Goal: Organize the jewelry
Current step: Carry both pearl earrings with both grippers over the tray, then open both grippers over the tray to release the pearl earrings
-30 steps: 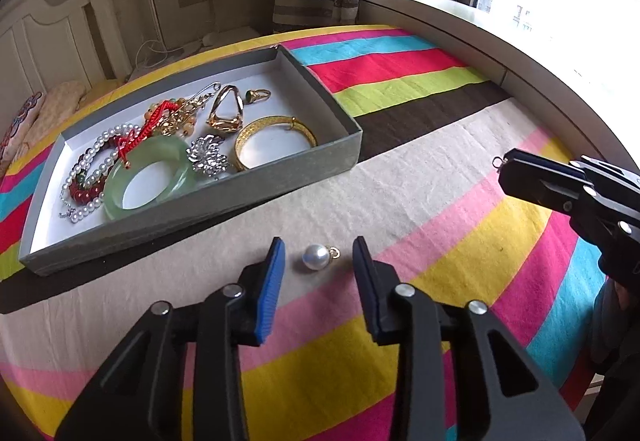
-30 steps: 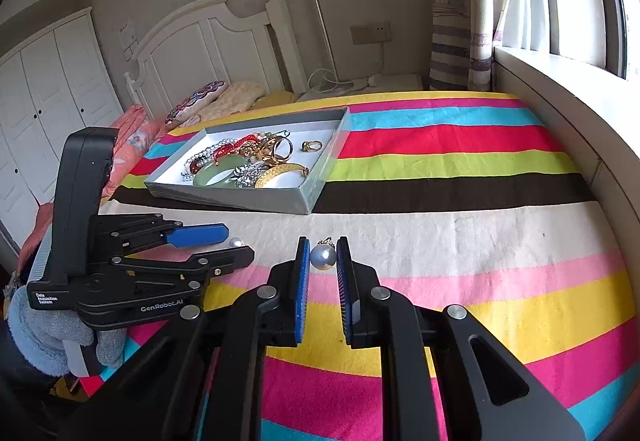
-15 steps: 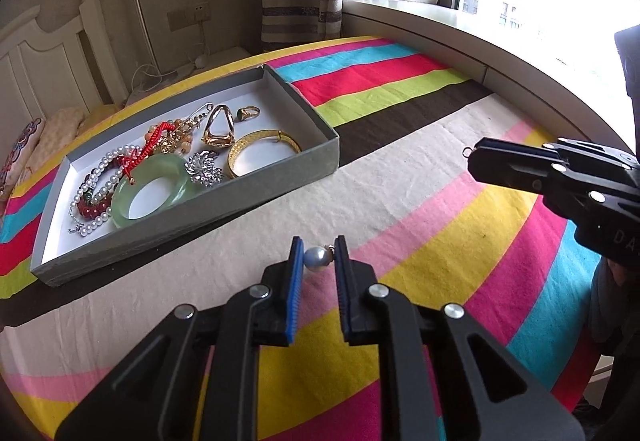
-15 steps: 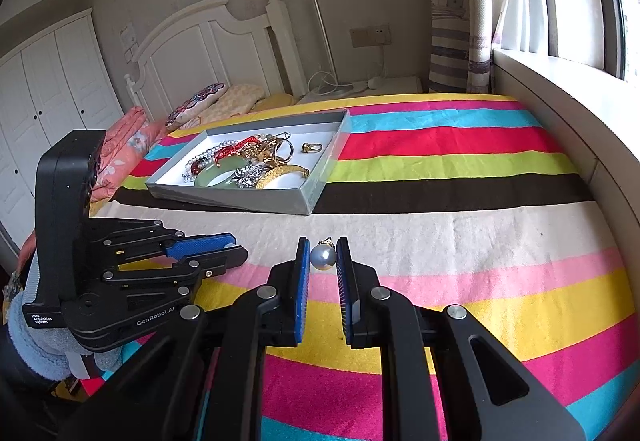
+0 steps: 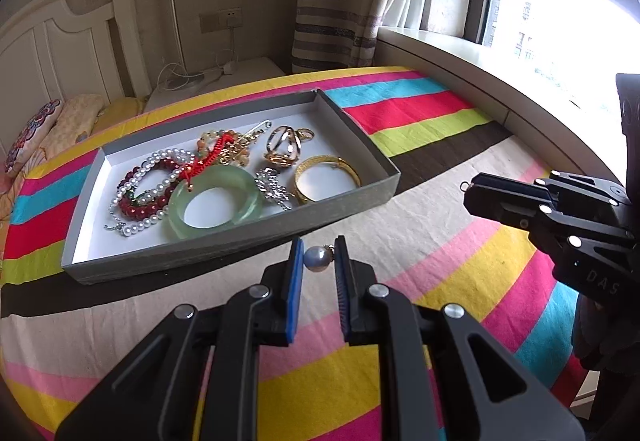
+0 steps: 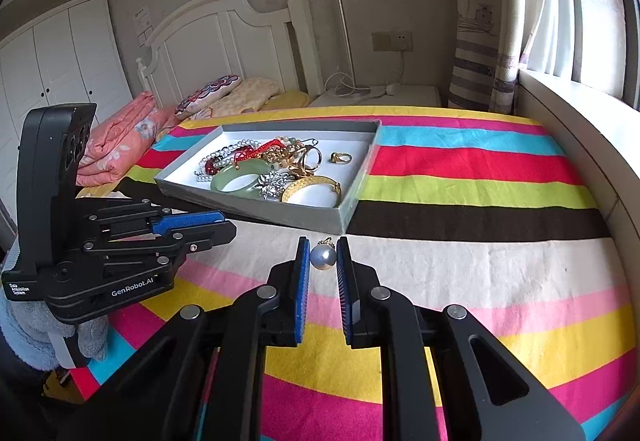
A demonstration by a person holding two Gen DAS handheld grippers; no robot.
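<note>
My left gripper (image 5: 318, 255) is shut on a pearl earring (image 5: 316, 258) and holds it above the striped bedspread, just in front of the grey jewelry box (image 5: 240, 241). The box holds a green jade bangle (image 5: 214, 201), a gold bangle (image 5: 326, 179), pearl and red bead strands (image 5: 152, 181), a silver brooch (image 5: 274, 187) and rings. My right gripper (image 6: 323, 257) is shut on a second pearl earring (image 6: 323, 256), right of the box (image 6: 352, 197). It also shows in the left wrist view (image 5: 474, 191), and the left gripper shows in the right wrist view (image 6: 224, 225).
The bed's white headboard (image 6: 224, 37) and pillows (image 6: 216, 93) lie beyond the box. A window ledge (image 6: 580, 121) runs along the right side. A nightstand with cables (image 5: 208, 81) stands at the bed's far corner.
My left gripper closed on the pearl earring that lay on the bedspread and lifted it toward the box. My right gripper kept its earring and barely moved.
</note>
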